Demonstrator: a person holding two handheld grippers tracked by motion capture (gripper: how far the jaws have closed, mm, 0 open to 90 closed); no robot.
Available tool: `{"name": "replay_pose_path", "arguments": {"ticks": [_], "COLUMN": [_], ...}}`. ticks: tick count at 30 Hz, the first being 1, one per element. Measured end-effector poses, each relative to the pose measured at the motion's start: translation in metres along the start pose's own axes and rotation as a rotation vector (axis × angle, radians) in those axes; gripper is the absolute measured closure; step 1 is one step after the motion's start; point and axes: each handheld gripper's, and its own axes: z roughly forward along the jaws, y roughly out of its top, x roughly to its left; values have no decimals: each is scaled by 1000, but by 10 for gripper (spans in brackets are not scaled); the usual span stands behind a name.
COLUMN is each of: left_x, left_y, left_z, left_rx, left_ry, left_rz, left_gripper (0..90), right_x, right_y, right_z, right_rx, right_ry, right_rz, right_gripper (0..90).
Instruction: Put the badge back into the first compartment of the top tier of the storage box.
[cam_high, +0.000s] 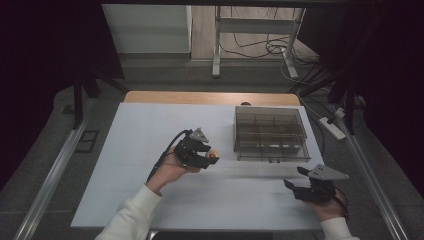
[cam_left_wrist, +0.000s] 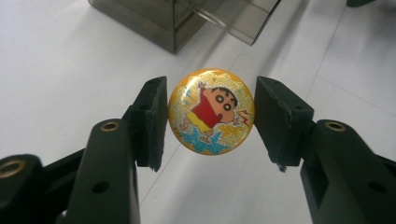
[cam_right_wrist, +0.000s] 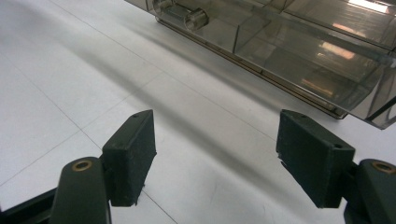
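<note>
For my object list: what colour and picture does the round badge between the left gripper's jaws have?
Glittery yellow badge with a cartoon child in a red shirt and blue stars; clearest in the left gripper view.

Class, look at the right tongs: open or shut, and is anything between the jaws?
Open. The right tongs show two jaws standing wide apart with bare white table between them, nothing gripped.

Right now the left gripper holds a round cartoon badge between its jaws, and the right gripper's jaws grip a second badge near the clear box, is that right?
Not quite. The right gripper holds nothing: the right gripper view shows its jaws open over the bare white table near the clear box. The left gripper does hold the round cartoon badge.
</note>
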Motion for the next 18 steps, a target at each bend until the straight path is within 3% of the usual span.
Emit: {"name": "replay_pose_path", "arguments": {"ticks": [18], "left_x": [-1], "left_y": [22], "left_z": [-4], "left_rx": [-58], "left_ry": [2], "left_rz": [3], "left_gripper": [467], "right_x": [1], "right_y": [0], "right_z": [3], "right_rx": [3], "right_ry": [7], "right_rz": [-4], "right_gripper": [280]}}
